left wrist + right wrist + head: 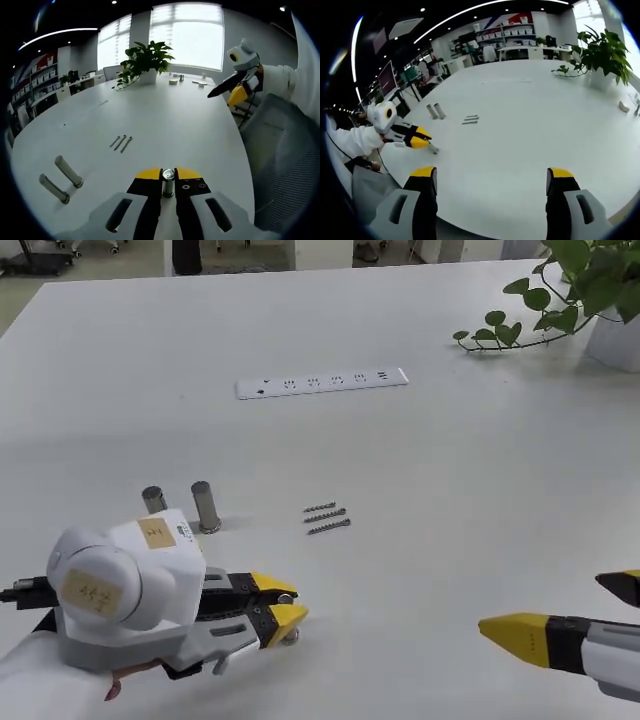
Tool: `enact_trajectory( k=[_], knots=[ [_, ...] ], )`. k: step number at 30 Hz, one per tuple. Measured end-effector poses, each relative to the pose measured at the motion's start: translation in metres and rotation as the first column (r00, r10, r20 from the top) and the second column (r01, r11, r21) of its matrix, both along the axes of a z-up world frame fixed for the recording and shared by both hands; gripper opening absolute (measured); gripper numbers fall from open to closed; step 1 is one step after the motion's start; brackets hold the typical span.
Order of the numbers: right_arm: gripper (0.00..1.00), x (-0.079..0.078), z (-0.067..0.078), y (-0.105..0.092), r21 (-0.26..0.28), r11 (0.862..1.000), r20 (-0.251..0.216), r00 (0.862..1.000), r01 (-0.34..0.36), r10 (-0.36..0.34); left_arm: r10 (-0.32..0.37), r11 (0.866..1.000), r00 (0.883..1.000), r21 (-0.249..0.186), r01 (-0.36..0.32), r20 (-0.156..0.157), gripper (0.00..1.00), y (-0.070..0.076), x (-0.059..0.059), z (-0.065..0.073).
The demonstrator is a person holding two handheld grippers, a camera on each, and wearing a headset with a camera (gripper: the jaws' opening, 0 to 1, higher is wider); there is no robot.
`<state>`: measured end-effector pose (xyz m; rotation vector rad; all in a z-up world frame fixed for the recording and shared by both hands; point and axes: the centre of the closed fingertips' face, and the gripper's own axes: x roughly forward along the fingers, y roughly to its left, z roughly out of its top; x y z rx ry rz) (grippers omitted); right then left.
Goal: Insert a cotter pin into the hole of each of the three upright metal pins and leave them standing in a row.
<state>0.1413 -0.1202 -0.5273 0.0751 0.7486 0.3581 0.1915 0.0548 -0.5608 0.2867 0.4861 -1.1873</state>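
Our left tongs [288, 602] pinch one metal pin [168, 184] at the counter [450, 460], near two standing pins [205, 505]; our right tongs [490, 175] hang spread. A skewed release could topple it.

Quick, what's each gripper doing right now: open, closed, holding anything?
Left gripper: closed on a metal pin.
Right gripper: open, holding nothing.
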Motion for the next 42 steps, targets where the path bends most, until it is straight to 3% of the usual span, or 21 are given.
enact_trajectory(
  k=[11, 17, 24, 26, 29, 32, 36, 42],
  knots=[
    [0.91, 0.000, 0.004, 0.006, 0.014, 1.000, 0.020, 1.000, -0.017, 0.017, 0.005, 1.000, 1.000, -0.002, -0.006, -0.005, 0.07, 0.000, 0.000, 0.000],
    [0.90, -0.001, 0.002, 0.009, -0.001, 0.999, 0.013, 0.999, -0.036, 0.036, 0.016, 1.000, 1.000, -0.020, -0.016, -0.021, 0.26, 0.003, 0.001, 0.005],
    [0.90, -0.003, 0.000, 0.009, -0.001, 0.999, 0.004, 0.999, -0.044, 0.044, -0.011, 0.999, 0.999, -0.035, 0.009, -0.037, 0.47, 0.010, -0.015, 0.008],
    [0.90, -0.003, 0.000, 0.008, -0.001, 0.999, 0.004, 0.999, -0.042, 0.042, -0.002, 0.999, 0.999, -0.044, 0.000, -0.033, 0.55, 0.013, -0.018, 0.009],
    [0.90, -0.004, -0.001, 0.007, 0.000, 0.999, 0.004, 0.999, -0.039, 0.039, 0.019, 0.998, 0.998, -0.064, -0.022, -0.054, 0.63, 0.017, -0.022, 0.010],
    [0.90, -0.003, -0.001, 0.006, -0.003, 0.999, 0.003, 0.999, -0.038, 0.038, 0.059, 0.997, 0.997, -0.047, -0.061, -0.050, 0.63, 0.025, -0.021, 0.007],
    [0.89, -0.004, -0.001, 0.004, -0.002, 0.999, 0.003, 0.999, -0.036, 0.036, 0.130, 0.988, 0.989, -0.077, -0.135, -0.070, 0.67, 0.035, -0.020, 0.008],
    [0.90, -0.002, 0.003, 0.005, 0.003, 0.999, 0.017, 0.999, -0.041, 0.041, 0.154, 0.987, 0.983, -0.031, -0.158, -0.095, 0.75, 0.051, -0.026, -0.001]
  ],
)
